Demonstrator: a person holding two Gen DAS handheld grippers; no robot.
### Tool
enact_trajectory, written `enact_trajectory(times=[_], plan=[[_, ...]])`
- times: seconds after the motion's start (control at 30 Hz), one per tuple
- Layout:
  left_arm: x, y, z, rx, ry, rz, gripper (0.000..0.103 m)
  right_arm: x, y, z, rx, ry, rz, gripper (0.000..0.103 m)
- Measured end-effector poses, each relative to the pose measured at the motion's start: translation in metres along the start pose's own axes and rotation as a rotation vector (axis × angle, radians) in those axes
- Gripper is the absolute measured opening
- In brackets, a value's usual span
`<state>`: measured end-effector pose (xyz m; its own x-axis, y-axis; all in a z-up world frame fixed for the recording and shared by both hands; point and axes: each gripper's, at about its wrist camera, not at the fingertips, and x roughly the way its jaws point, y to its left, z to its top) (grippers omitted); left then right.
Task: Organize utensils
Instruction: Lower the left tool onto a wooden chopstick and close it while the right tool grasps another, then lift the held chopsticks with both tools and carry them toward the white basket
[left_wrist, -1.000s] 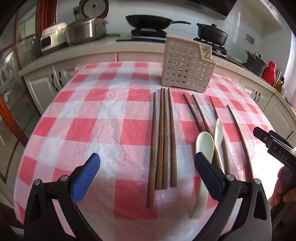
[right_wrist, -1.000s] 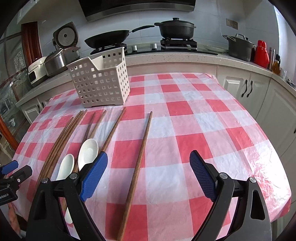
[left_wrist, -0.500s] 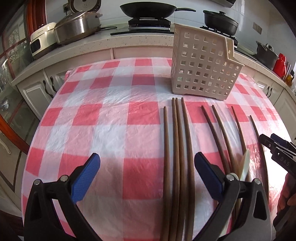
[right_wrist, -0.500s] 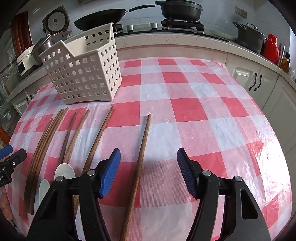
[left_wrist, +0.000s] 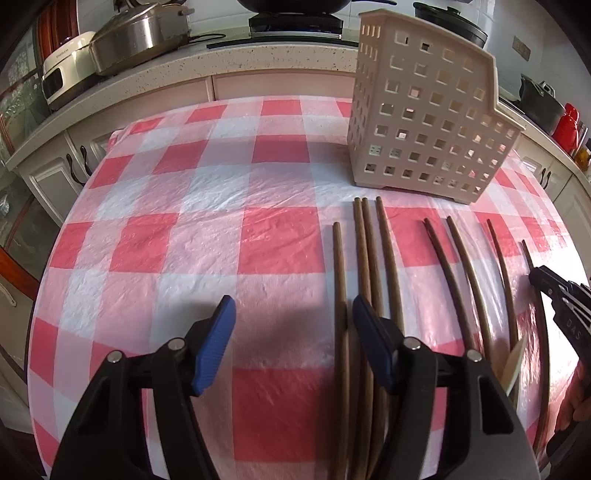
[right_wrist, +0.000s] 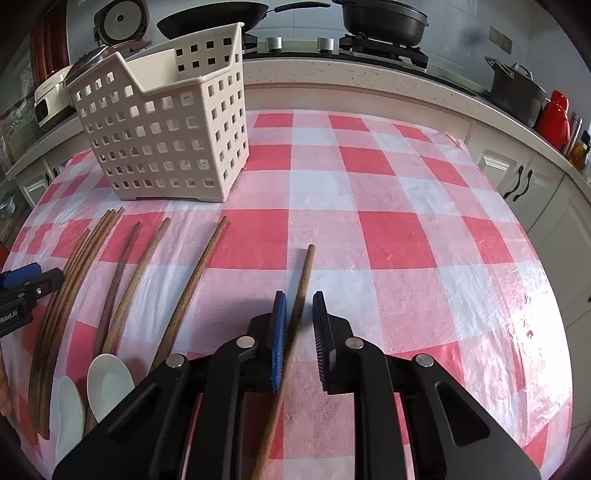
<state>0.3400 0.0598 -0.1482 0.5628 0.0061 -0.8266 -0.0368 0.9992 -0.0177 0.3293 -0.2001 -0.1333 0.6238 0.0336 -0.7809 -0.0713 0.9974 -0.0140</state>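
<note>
Several brown wooden chopsticks lie on the checked tablecloth (left_wrist: 184, 240) in front of a white perforated basket (left_wrist: 424, 129), also in the right wrist view (right_wrist: 166, 129). My left gripper (left_wrist: 291, 317) is open and low over the cloth; its right finger (left_wrist: 369, 339) sits over the left bundle of chopsticks (left_wrist: 369, 258). My right gripper (right_wrist: 299, 306) is open, its jaws narrowed around the rightmost single chopstick (right_wrist: 304, 273), with a gap on the right side. Two white spoons (right_wrist: 107, 384) lie at the lower left of the right wrist view.
A kitchen counter runs behind the table with a rice cooker (left_wrist: 62, 66), a steel pot (left_wrist: 136, 33), a wok and black pots (right_wrist: 384, 18) on the stove. A red bottle (right_wrist: 556, 118) stands at the right. Cabinets surround the table.
Both grippers have moved forward and down toward the chopsticks. Both have narrowed; the right gripper now straddles the single rightmost chopstick, the left one overlaps the left bundle.
</note>
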Motion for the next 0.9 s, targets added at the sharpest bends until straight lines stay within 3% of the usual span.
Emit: enact_trajectory(times=[0.27, 0.47, 0.6, 0.9], plan=[[0.013, -0.007, 0.016, 0.039, -0.005, 0.019, 0.051, 0.003, -0.003, 0.005, 0.007, 0.006, 0.03, 0.014], [0.011, -0.019, 0.013, 0.071, -0.02, 0.008, 0.028, 0.003, 0.001, 0.003, -0.023, -0.013, 0.022, 0.01], [0.008, -0.022, 0.01, 0.079, -0.01, 0.0, 0.006, 0.003, -0.003, 0.002, -0.005, -0.009, 0.043, 0.009], [-0.018, -0.015, -0.001, 0.043, -0.053, -0.059, 0.006, -0.024, -0.015, -0.004, 0.06, -0.054, 0.111, 0.008]])
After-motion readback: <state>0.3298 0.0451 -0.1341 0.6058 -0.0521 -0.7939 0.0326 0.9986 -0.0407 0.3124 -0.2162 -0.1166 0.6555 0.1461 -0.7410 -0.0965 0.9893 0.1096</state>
